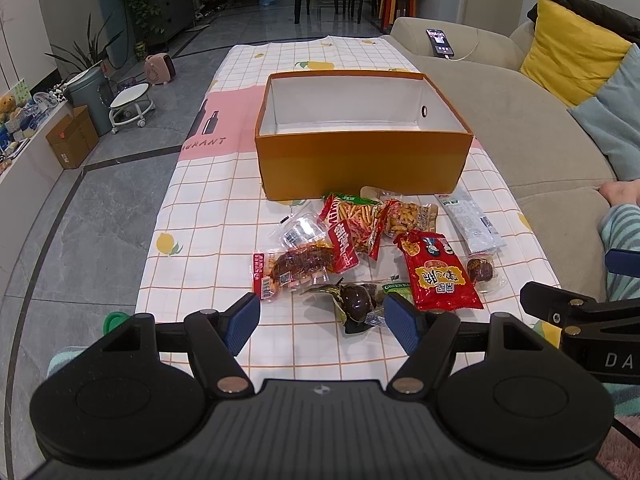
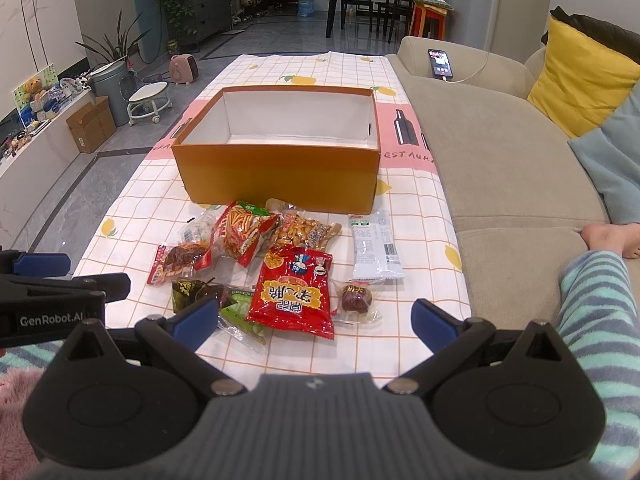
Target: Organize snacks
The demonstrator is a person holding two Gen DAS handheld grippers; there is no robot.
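box (image 1: 362, 160) on table (image 1: 208, 208); snack packets (image 1: 436, 270) heaped just before box; sofa (image 1: 520, 120) right of table

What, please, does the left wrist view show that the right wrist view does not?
Only the left wrist view shows the open left gripper from behind, over a dark green-wrapped snack, and a green ring at the table edge.

Only the right wrist view shows the open right gripper head-on, with the GenRobot lettering on the other tool.

Both show the empty orange cardboard box, the large red snack bag, the white packet and the beige sofa.
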